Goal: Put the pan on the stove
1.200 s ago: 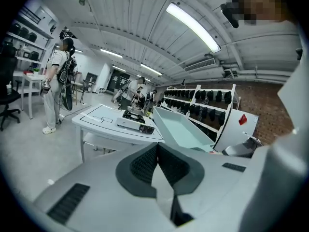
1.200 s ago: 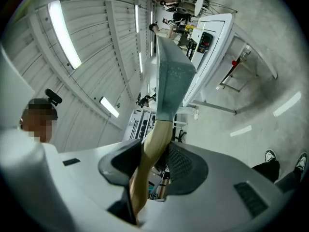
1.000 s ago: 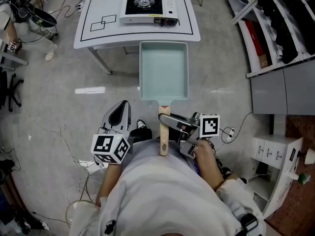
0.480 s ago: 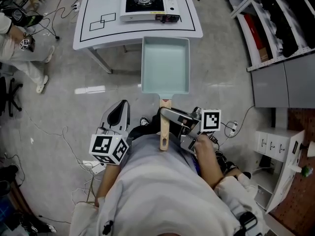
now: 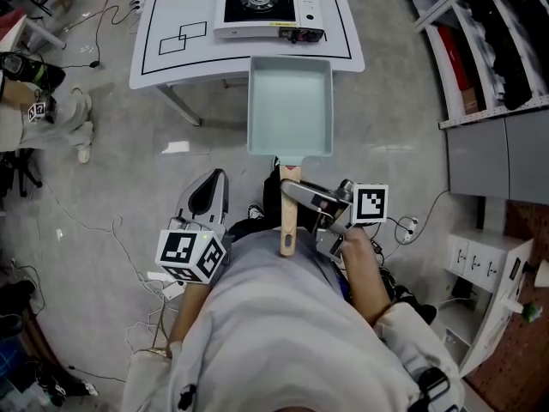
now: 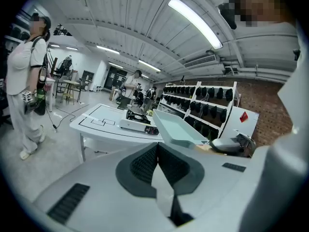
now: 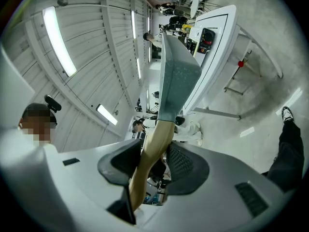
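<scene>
Close to the person's body, the left gripper (image 6: 157, 166) has its jaws pressed together on nothing. The right gripper (image 7: 152, 161) is clamped on the wooden handle (image 5: 287, 221) of the pale rectangular pan (image 5: 290, 110), held out in the air at the table's (image 5: 163, 67) near edge. The portable gas stove (image 5: 266, 7) sits towards the far edge. With one narrow grip on a long pan, I'd worry it droops or twists, or knocks the stove's side if it comes in low.

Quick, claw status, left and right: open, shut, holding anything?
Left claw: shut, nothing in it.
Right claw: shut on the wooden handle of the rectangular pan.
</scene>
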Tool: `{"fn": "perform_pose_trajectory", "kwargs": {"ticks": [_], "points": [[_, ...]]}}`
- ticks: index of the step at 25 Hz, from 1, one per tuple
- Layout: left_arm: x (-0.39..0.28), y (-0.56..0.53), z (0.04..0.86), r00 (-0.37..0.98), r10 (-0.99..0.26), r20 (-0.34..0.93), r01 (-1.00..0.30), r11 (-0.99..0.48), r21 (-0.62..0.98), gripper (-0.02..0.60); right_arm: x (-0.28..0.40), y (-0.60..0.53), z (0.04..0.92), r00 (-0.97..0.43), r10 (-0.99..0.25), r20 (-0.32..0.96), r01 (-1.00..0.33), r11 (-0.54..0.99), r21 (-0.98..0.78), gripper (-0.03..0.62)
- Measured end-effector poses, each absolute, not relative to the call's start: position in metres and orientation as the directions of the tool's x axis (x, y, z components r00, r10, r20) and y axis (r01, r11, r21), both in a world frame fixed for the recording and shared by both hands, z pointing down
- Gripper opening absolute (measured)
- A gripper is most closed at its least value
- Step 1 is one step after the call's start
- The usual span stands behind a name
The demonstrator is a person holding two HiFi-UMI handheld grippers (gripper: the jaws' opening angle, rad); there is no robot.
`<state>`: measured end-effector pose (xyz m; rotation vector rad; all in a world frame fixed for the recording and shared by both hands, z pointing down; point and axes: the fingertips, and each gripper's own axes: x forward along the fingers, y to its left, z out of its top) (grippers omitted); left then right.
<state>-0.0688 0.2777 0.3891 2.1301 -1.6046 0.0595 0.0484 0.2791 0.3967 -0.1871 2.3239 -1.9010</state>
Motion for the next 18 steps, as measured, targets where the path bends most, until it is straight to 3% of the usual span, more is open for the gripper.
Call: {"fn": "perform_pose_trajectory", "kwargs": {"ticks": [18], "points": [[-0.069,0.154,0.378,0.274,-0.911,0.309,-0.928,-0.167,0.332,0.008,0.044,0.154,0.398,-0.992,-0.129,-0.016,-0.007,0.182,-0.983,0.169]]}}
